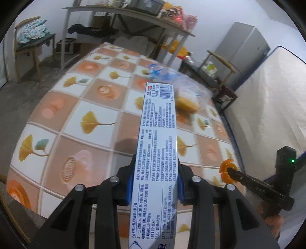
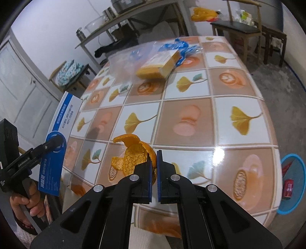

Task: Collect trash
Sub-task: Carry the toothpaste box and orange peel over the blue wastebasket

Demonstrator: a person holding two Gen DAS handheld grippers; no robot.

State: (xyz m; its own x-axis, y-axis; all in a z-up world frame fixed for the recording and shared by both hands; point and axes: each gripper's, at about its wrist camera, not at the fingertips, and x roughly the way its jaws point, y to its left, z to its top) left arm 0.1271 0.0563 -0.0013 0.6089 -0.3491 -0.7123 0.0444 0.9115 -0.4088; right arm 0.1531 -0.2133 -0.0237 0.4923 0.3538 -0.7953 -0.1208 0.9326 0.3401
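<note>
My left gripper [image 1: 155, 182] is shut on a long white-and-blue toothpaste box [image 1: 159, 122], which sticks out forward above the tiled-pattern table [image 1: 76, 115]. In the right wrist view that box [image 2: 65, 118] shows at the left edge, clamped by the left gripper [image 2: 55, 142]. My right gripper [image 2: 154, 162] is shut on a piece of orange peel [image 2: 132, 155], held just above the table [image 2: 210, 95]. The left wrist view shows the same peel [image 1: 227, 170] on the right gripper [image 1: 232, 171] at the right. A clear plastic bag [image 2: 133, 63] holding a yellow box [image 2: 160, 65] and blue wrappers lies at the far side.
A blue bin [image 2: 301, 172] with a red can [image 2: 288, 188] inside stands on the floor right of the table. Chairs [image 1: 30, 44], a long desk [image 1: 133, 17] and a grey fridge [image 1: 246, 46] ring the room. A mattress [image 1: 267, 95] leans at the right.
</note>
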